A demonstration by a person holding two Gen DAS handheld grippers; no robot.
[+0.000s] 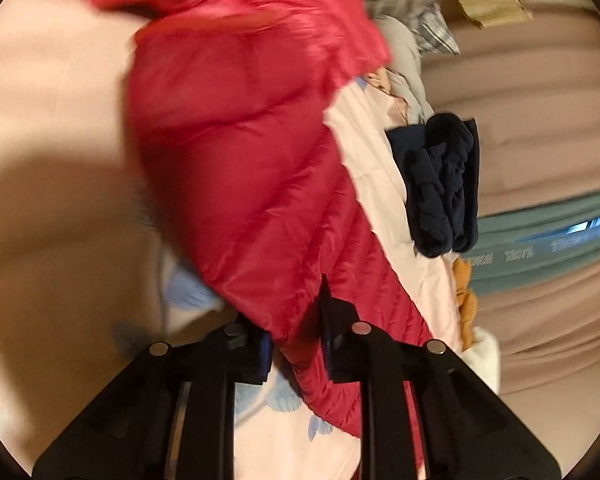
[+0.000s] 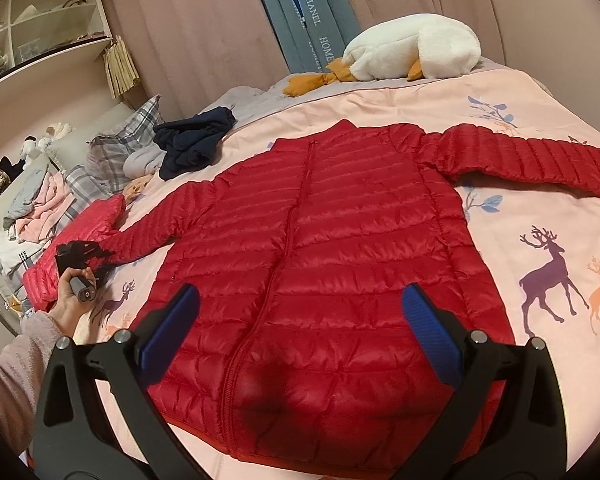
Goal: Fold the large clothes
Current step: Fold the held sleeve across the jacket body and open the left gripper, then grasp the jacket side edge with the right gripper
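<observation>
A red quilted jacket [image 2: 340, 240] lies front up and zipped on the pink deer-print bedspread [image 2: 540, 248], with both sleeves spread out. In the right wrist view my left gripper [image 2: 82, 254], held by a hand, sits at the end of the jacket's left sleeve [image 2: 152, 232]. The left wrist view shows my left gripper [image 1: 296, 324] shut on that red sleeve [image 1: 260, 200], which runs blurred away from the fingers. My right gripper [image 2: 300, 292] hovers open over the jacket's lower part, with nothing between its blue pads [image 2: 432, 332]. The other sleeve [image 2: 532, 160] stretches to the right.
A navy garment [image 2: 192, 140] lies near the jacket's left shoulder. A white plush goose [image 2: 416, 48] rests at the head of the bed. Plaid pillows [image 2: 116, 148] and a clothes pile [image 2: 40, 204] crowd the left side. Another red quilted piece [image 2: 100, 216] lies there. Curtains [image 2: 204, 28] hang behind.
</observation>
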